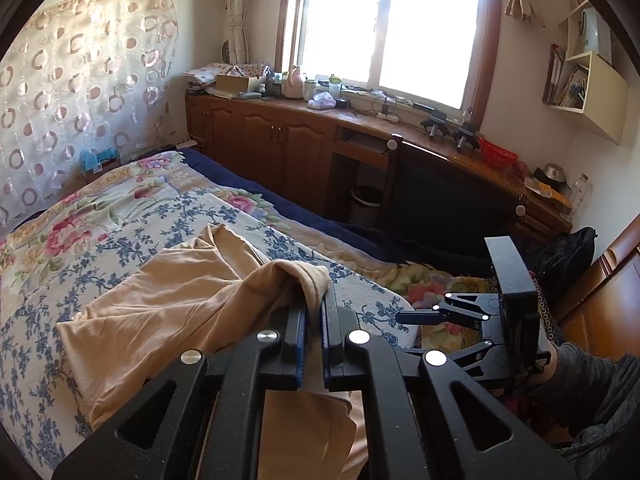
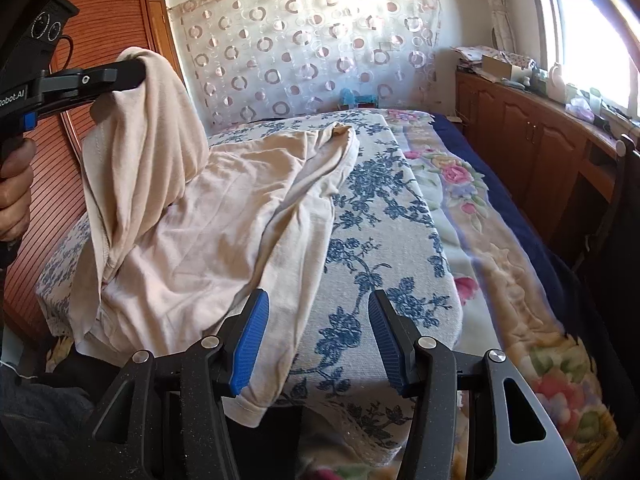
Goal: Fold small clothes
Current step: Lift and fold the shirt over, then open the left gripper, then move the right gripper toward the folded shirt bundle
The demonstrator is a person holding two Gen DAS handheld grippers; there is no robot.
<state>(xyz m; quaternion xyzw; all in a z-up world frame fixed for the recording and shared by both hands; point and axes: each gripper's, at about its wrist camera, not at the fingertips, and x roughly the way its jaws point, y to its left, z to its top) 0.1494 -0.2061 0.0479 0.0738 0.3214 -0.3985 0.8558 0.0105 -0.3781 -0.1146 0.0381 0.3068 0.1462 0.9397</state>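
A beige garment [image 1: 180, 300] lies crumpled on a white pad with blue flowers [image 1: 60, 280] on the bed. My left gripper [image 1: 314, 304] is shut on a bunched edge of it. In the right wrist view that left gripper [image 2: 134, 74] holds this part of the garment [image 2: 148, 128] up at the upper left, and the cloth hangs down in folds while the rest [image 2: 224, 216] stays on the pad [image 2: 380, 208]. My right gripper [image 2: 317, 300] hovers open over the near edge of the pad. Its left pad sits above the garment's hem, and nothing is pinched between the jaws.
The pad rests on a floral blanket [image 2: 504, 248] over a dark blue sheet. Wooden cabinets with a cluttered counter [image 1: 280, 136] run under the window, with a dark chair [image 1: 440, 192] and a waste bin [image 1: 366, 200] beside the bed. A slatted wardrobe [image 2: 100, 20] stands at the left.
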